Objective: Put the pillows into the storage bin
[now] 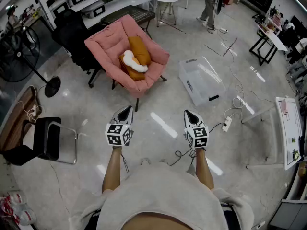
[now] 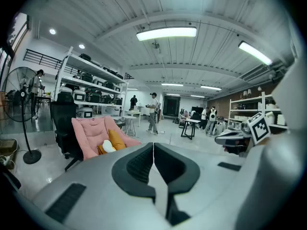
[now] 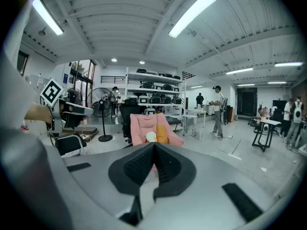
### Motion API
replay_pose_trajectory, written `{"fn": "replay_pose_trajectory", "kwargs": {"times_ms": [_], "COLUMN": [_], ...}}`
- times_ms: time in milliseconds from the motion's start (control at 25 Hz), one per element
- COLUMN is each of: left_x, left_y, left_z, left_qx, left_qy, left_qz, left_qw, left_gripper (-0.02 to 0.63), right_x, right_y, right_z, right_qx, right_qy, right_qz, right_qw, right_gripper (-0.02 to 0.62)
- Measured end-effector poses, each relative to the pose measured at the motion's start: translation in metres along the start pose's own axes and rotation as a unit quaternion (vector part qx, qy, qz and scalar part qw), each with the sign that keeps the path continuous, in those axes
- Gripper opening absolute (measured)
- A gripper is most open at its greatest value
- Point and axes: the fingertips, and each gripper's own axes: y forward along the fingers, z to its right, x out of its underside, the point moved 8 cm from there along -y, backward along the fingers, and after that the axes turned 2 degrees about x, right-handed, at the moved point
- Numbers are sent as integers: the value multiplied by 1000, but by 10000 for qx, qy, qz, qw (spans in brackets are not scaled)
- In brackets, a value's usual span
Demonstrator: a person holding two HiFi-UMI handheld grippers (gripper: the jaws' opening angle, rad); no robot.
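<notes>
Nothing is in the storage bin yet, so as far as we can judge the task is at its very start. The bin is clear plastic. It sits on the floor ahead of us and to the right, well apart from the pink chair, and it looks empty with no lid on it.

Both pillows lie in the seat of the pink chair, ahead and slightly left. The orange pillow leans against the backrest. The white pillow rests across its lower part, touching it. More orange shows under the white one — we cannot tell whether that is a third cushion or a fold of the same one.

We hold both grippers out in front of us over bare floor, near each other and well short of the chair and the bin. The left gripper has its jaws pressed together with nothing between them. The right gripper is the same, closed and empty, and its view looks straight toward the chair with the pillows just above the jaw tips.

Everything is left to do: walk up to the chair, open the jaws, take a pillow, carry it across to the bin and drop it in, then go back for the other. The pillows look soft and bulky, so we expect a pinch at a corner or edge to hold better than a grab at the middle.
</notes>
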Motion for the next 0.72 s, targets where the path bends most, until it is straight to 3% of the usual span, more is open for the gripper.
{"fn": "replay_pose_trajectory", "kwargs": {"times_ms": [360, 520, 600, 720], "left_x": [7, 10, 12, 16], "left_y": [3, 3, 5, 9], "left_z": [16, 25, 33, 46], "left_qx": [-42, -42, -33, -12], "left_qy": [-3, -16, -18, -11], "left_qz": [-44, -84, -115, -170], "left_qw": [10000, 10000, 9999, 9999], "left_gripper": [12, 12, 12, 12], "right_x": [12, 16, 19, 23], "right_y": [-9, -10, -10, -15], "right_z": [10, 10, 9, 14], "right_qx": [-37, -366, -716, -750], "right_qy": [26, 241, 404, 454], "right_qz": [-82, 48, 135, 243], "right_qw": [10000, 9990, 9965, 9959], "right_gripper": [-2, 2, 391, 399]}}
